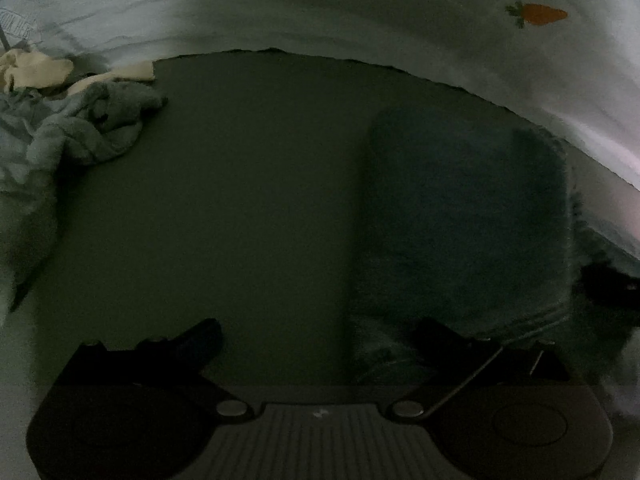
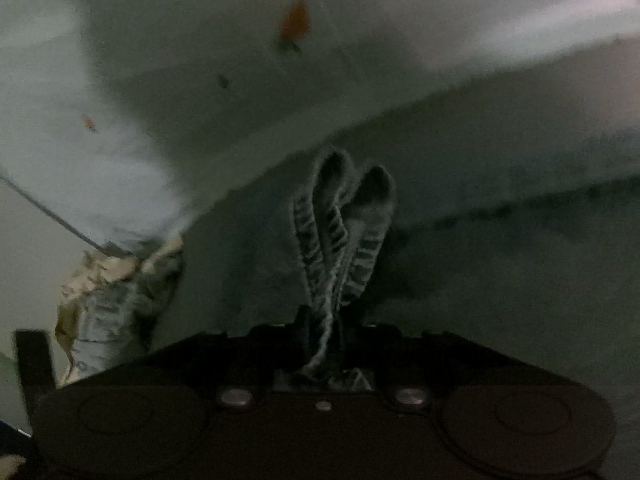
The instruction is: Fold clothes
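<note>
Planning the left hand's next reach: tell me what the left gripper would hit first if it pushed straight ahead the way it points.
Probably the dark cloth spread flat ahead of the open left gripper. The folded towel lies right of that line, by the right finger. Depth is unclear in this dim view.

Pale bedsheet with orange carrot print, beneath dark mat
</note>
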A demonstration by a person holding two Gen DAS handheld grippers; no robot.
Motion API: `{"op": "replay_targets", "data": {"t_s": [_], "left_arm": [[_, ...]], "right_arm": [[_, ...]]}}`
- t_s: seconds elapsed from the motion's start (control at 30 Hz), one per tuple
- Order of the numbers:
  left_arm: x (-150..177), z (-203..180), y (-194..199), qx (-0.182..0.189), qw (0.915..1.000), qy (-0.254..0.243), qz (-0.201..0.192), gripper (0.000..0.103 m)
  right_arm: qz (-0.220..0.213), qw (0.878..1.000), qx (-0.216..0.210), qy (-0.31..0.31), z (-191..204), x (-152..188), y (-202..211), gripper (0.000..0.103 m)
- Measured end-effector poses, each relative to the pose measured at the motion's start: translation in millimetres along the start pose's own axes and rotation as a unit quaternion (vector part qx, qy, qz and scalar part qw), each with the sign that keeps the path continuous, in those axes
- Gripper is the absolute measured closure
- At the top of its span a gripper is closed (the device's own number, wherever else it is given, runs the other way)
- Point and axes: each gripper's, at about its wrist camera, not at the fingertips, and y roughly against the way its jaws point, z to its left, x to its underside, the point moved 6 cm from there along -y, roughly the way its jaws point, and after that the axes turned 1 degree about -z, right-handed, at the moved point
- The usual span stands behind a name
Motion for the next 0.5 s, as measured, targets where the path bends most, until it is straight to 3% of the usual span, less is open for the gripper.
{"op": "replay_targets", "data": {"t_s": [0.1, 0.2, 0.3, 0.4, 0.5], "left_arm": [[-6.2, -12.7, 13.9, -0.001, 0.9994, -0.03, -0.015, 0.001], [2.4, -36.6, 17.7, 0.01, 0.9977, -0.067, -0.01, 0.001], [22.8, -62.7, 11.5, 0.028, 0.9947, -0.099, 0.005, 0.0], [33.7, -77.6, 4.8, 0.025, 0.9932, -0.114, -0.001, 0.0], [29.1, -74.8, 0.4, 0.031, 0.9935, -0.108, 0.016, 0.0]], "right_arm": [[-0.041, 0.999, 0.013, 0.03, -1.0, -15.7, 42.1, 0.091], [-0.067, 0.995, 0.054, 0.047, -22.4, -24.5, 85.8, 0.091], [-0.029, 0.991, 0.124, 0.031, -69.8, -8.7, 102.2, 0.089], [0.011, 0.982, 0.19, 0.002, -111.0, 17.5, 99.4, 0.076], [-0.026, 0.982, 0.178, -0.05, -116.9, 23.2, 109.0, 0.067]]}}
